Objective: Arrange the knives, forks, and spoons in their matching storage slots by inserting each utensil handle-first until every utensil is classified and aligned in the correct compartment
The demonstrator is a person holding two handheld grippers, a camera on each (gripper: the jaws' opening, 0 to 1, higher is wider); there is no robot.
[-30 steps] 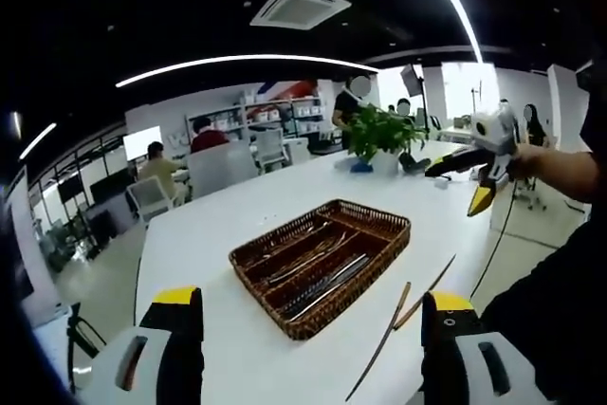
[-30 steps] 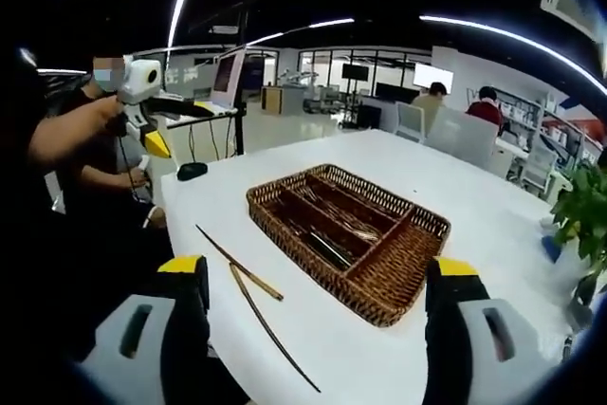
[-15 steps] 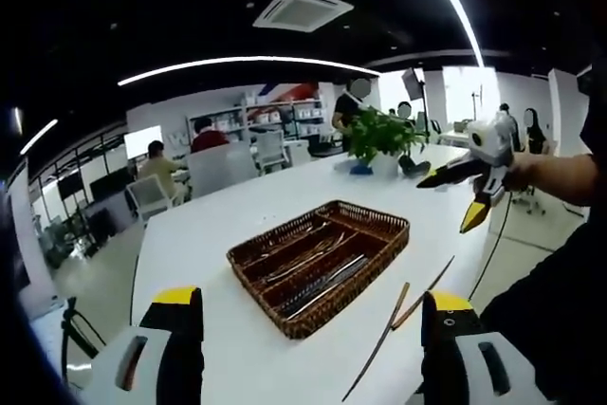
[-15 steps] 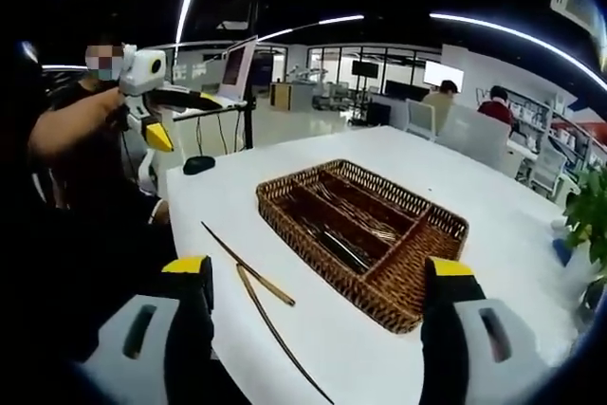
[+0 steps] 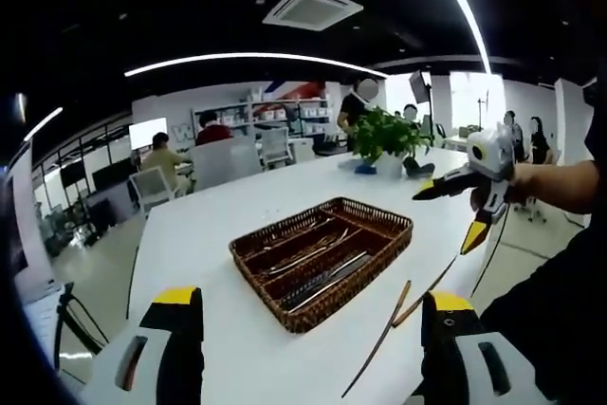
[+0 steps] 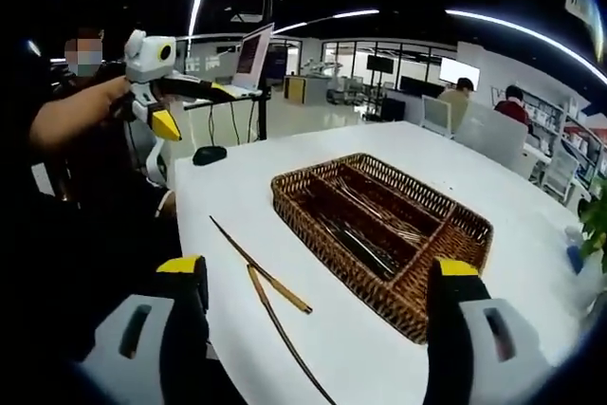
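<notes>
Wicker tray [image 5: 384,234] [image 6: 302,225]: on white counter [image 5: 209,234] [image 6: 237,187], divided into long compartments, utensils [image 5: 318,277] [image 6: 365,244] lying inside; individual kinds too small to tell.
Two thin sticks [image 5: 403,310] [image 6: 270,286]: on counter just beside tray, near the counter edge.
Left claw [image 5: 308,348] [image 6: 204,106]: jaws spread wide, holding nothing, raised above counter.
Right claw [image 6: 318,329] [image 5: 455,215]: jaws spread wide, holding nothing, held in a hand [image 5: 541,182].
Potted plant [image 5: 384,135]: at far end of counter.
</notes>
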